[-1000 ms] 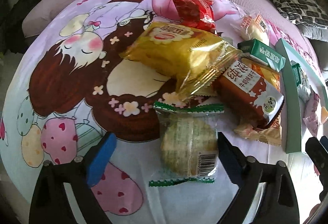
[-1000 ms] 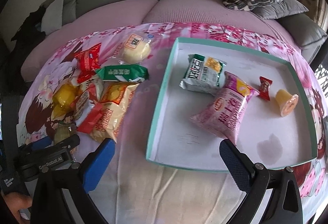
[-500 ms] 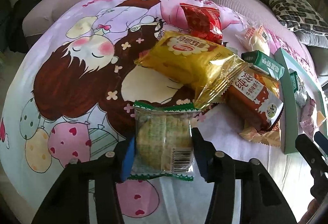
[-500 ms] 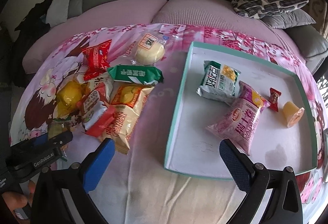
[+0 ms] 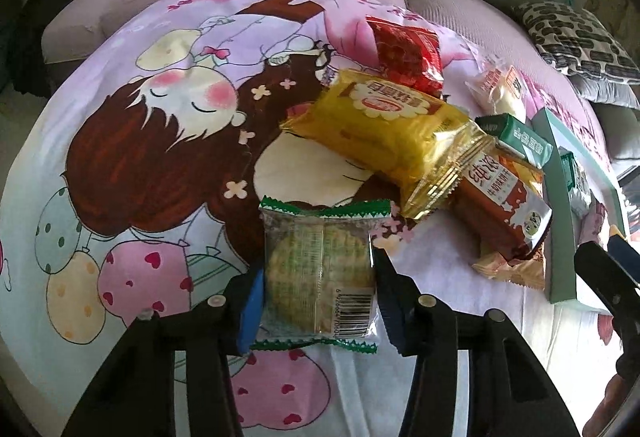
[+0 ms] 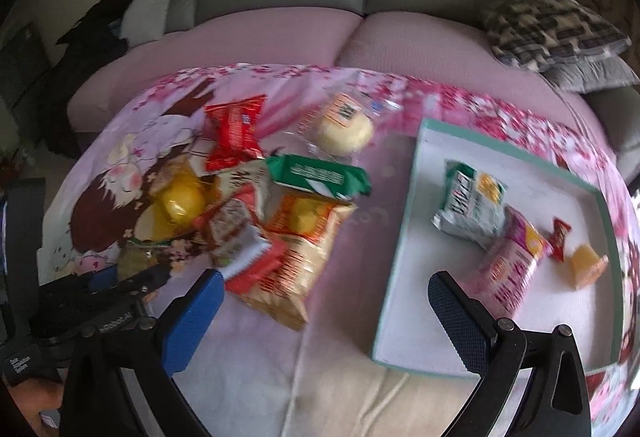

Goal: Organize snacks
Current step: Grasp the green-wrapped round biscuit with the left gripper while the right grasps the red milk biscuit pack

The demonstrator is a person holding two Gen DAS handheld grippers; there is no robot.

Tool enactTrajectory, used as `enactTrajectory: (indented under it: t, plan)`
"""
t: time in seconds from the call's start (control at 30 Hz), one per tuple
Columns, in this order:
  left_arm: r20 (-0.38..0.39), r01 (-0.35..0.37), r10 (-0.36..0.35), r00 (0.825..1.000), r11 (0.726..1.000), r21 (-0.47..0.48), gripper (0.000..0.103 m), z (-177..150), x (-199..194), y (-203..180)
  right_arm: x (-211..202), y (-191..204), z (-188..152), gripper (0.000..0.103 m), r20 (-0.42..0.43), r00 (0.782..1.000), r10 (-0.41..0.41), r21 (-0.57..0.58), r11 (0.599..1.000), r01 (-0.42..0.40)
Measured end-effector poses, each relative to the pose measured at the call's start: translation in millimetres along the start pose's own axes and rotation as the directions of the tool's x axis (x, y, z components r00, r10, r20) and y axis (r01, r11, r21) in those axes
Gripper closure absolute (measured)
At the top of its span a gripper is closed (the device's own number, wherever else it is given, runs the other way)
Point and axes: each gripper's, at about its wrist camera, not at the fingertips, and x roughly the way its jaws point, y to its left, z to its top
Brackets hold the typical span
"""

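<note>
the left gripper (image 5: pixel 316 287) jaws pinched the clear cracker packet (image 5: pixel 318 269) by its sides for transfer to the tray (image 6: pixel 400 257), while the right gripper (image 6: pixel 324 313) jaws gaped empty.

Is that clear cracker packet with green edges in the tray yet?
Not yet. The cracker packet sits pinched between the left gripper's fingers over the cartoon blanket, away from the tray.

surface: cartoon-print sheet (image 6: pixel 360 389) | on it: snack packets (image 6: pixel 296 237), teal-rimmed tray (image 6: pixel 396 277)
</note>
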Motion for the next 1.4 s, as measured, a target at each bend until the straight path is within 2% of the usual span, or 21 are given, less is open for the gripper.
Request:
enactTrajectory:
  t: [0.13, 0.27, 0.37, 0.43, 0.53, 0.63, 0.67, 0.83, 0.9, 0.97, 1.0, 1.03, 1.07, 1.4]
  plan:
    - [0.006, 0.003, -0.003, 1.0, 1.0, -0.016, 0.051, 1, 0, 11, 3, 21, 3, 0.0, 0.001, 0.999, 0.045, -0.065, 0.997, -0.045]
    - [0.009, 0.007, -0.006, 1.0, 1.0, -0.023, 0.051, 0, 0, 19, 12, 38, 7, 0.001, -0.012, 0.999, 0.053, -0.123, 0.991, -0.054]
    - [0.01, 0.008, -0.008, 1.0, 1.0, -0.027, 0.051, 0, 1, 25, 21, 48, 11, 0.009, -0.024, 0.999, 0.048, -0.167, 0.985, -0.052]
    - [0.011, 0.009, -0.008, 1.0, 1.0, -0.029, 0.051, 2, 3, 27, 26, 51, 12, 0.011, -0.03, 0.999, 0.04, -0.185, 0.982, -0.045]
    - [0.012, 0.006, -0.005, 1.0, 1.0, -0.027, 0.051, 2, 4, 31, 33, 53, 14, 0.023, -0.043, 0.998, 0.035, -0.2, 0.979, -0.043]
    - [0.013, 0.001, -0.001, 1.0, 1.0, -0.025, 0.051, 1, 1, 33, 36, 55, 15, 0.029, -0.046, 0.998, 0.032, -0.212, 0.976, -0.041]
    - [0.013, 0.0, 0.0, 1.0, 1.0, -0.024, 0.051, 1, 0, 34, 37, 56, 16, 0.034, -0.048, 0.998, 0.035, -0.217, 0.975, -0.045]
    - [0.012, -0.009, 0.009, 1.0, 1.0, -0.021, 0.051, 4, 7, 23, 40, 59, 18, 0.049, -0.058, 0.997, 0.056, -0.225, 0.972, -0.067]
    - [0.011, -0.011, 0.011, 1.0, 1.0, -0.022, 0.051, 5, 8, 22, 39, 60, 17, 0.059, -0.057, 0.996, 0.075, -0.222, 0.971, -0.086]
    - [0.011, -0.013, 0.014, 1.0, 1.0, -0.021, 0.051, 4, 7, 21, 37, 60, 17, 0.062, -0.053, 0.996, 0.075, -0.224, 0.971, -0.085]
    - [0.011, -0.015, 0.015, 1.0, 1.0, -0.02, 0.051, 4, 8, 21, 37, 60, 17, 0.066, -0.051, 0.995, 0.081, -0.221, 0.971, -0.09]
    - [0.011, -0.017, 0.017, 1.0, 1.0, -0.018, 0.051, 4, 8, 20, 35, 59, 17, 0.076, -0.047, 0.995, 0.086, -0.217, 0.972, -0.095]
    - [0.011, -0.018, 0.018, 1.0, 1.0, -0.017, 0.051, 5, 8, 20, 34, 58, 17, 0.08, -0.048, 0.994, 0.095, -0.211, 0.972, -0.103]
    - [0.007, -0.027, 0.027, 1.0, 1.0, -0.009, 0.051, 5, 8, 17, 34, 55, 15, 0.082, -0.053, 0.991, 0.119, -0.204, 0.971, -0.127]
